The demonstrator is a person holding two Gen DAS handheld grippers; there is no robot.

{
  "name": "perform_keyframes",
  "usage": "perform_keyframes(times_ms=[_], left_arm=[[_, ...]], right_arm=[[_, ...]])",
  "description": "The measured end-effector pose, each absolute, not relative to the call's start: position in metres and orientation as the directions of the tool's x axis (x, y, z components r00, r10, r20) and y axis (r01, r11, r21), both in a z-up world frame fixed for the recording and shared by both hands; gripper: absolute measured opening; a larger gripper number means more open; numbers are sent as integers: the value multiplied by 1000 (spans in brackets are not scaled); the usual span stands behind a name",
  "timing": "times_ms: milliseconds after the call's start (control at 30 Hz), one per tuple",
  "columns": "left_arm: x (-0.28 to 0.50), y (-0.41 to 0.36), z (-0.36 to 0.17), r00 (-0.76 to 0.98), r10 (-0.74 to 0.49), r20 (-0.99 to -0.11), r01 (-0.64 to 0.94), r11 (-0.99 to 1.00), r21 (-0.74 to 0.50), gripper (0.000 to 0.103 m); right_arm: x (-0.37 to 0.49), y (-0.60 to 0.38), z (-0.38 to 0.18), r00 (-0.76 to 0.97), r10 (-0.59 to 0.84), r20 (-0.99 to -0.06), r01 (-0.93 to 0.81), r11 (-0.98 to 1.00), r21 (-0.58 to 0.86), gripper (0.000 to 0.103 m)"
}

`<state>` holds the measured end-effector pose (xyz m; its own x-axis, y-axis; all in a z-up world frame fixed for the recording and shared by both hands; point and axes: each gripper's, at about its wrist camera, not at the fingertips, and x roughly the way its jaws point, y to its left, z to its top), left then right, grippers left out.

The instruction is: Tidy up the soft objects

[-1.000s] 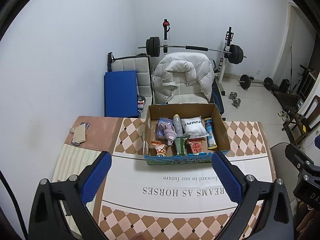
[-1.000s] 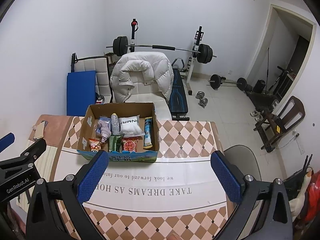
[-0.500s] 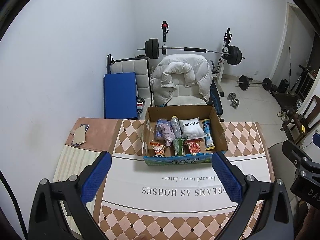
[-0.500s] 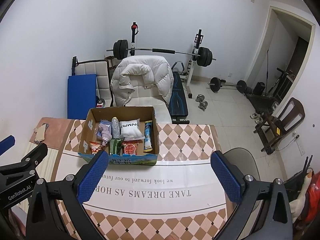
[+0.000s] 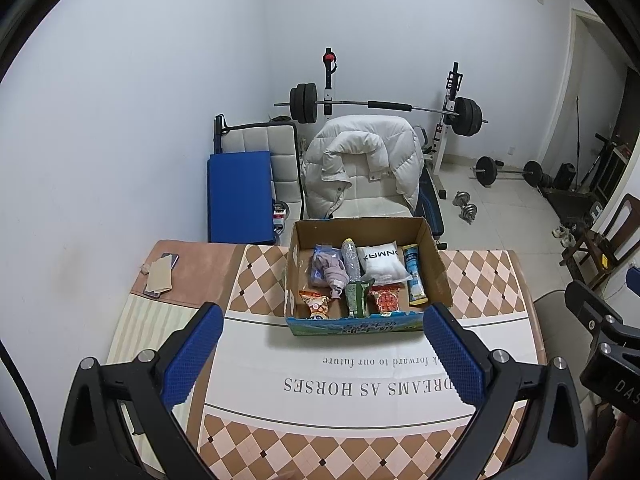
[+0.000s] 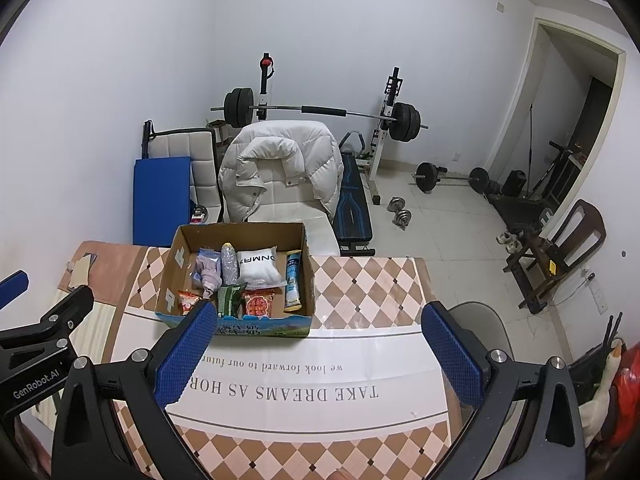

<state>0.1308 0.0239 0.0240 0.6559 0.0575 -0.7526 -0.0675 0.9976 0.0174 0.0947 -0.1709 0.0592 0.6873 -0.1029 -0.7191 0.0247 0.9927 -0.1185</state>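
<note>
An open cardboard box (image 5: 439,264) stands on the table and also shows in the right wrist view (image 6: 308,276). It holds several soft packs: a white pillow pack (image 5: 380,262), a purple cloth bundle (image 5: 330,270), a clear bottle (image 5: 350,258), a blue tube (image 5: 414,278), a green pack (image 5: 358,298) and two red snack packs (image 5: 384,300). My left gripper (image 5: 322,354) is open and empty, high above the table in front of the box. My right gripper (image 6: 316,350) is open and empty, to the right of the box.
The table (image 5: 360,384) carries a checked cloth with printed words. A phone and a card (image 5: 160,274) lie at its far left corner. Behind it stand a chair with a white jacket (image 5: 360,168), a blue mat (image 5: 240,196) and a barbell rack (image 5: 384,106).
Both grippers have risen and pulled back a little, so the box sits slightly lower and smaller in view. Both stay open and empty.
</note>
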Motion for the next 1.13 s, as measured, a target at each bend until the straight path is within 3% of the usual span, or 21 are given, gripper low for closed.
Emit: perform_keyframes(times_ms=[1133], left_arm=[[129, 28, 23, 659, 65, -749, -49, 998, 44, 103]], right_arm=[[83, -169, 68, 699, -137, -702, 72, 990, -121, 103]])
